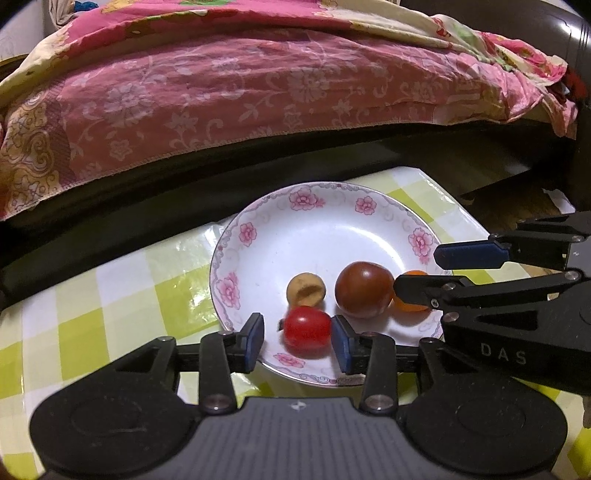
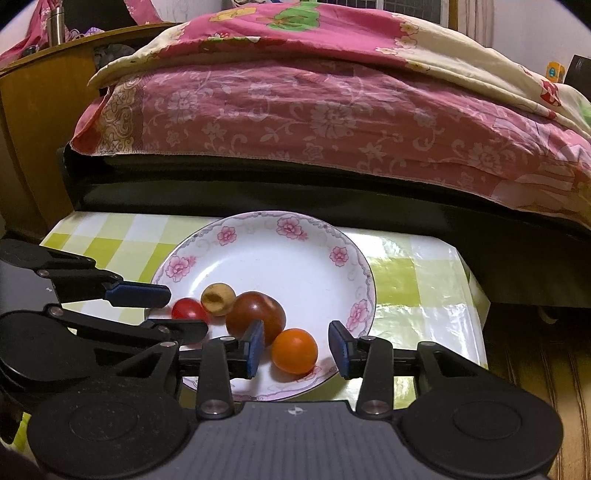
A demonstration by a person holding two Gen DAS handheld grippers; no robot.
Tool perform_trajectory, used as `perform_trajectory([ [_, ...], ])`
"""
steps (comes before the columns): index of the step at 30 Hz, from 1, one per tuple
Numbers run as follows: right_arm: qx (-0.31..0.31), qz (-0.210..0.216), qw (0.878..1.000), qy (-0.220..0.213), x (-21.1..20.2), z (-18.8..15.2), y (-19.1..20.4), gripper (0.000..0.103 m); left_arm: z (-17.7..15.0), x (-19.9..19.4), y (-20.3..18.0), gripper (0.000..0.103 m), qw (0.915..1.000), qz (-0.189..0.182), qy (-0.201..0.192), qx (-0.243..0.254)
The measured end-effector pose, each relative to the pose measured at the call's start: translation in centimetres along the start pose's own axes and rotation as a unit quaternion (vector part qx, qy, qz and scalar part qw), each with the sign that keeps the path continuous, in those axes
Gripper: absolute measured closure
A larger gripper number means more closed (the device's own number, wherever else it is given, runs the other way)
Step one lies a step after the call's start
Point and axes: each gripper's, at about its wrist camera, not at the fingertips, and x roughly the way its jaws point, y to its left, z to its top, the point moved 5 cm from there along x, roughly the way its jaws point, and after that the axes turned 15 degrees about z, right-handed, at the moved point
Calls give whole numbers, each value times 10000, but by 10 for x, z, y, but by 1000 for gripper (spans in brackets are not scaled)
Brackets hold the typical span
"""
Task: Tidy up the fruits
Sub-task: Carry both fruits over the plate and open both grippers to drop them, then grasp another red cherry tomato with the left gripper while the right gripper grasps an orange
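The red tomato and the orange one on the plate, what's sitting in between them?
The big brown fruit lies between the red tomato and the orange tomato, clearest in the right wrist view. The small tan fruit sits just behind.

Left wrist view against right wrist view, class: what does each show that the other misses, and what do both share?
Only the left wrist view shows the "DAS" lettering on the right gripper.

Only the right wrist view shows the metal flask, the wooden headboard and the whole orange fruit.

Both show the flowered plate, red tomato, brown fruit, tan fruit, checked tablecloth and pink bedding.
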Motion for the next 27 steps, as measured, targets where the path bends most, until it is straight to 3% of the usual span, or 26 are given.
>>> perform_trajectory([
  [17, 137, 6, 9992, -388, -38, 9, 4, 66, -4, -41, 33, 53, 9996, 66, -96, -259],
  [27, -165, 349, 9993, 11, -49, -18, 41, 66, -35, -76, 45, 52, 9997, -83, 83, -212],
])
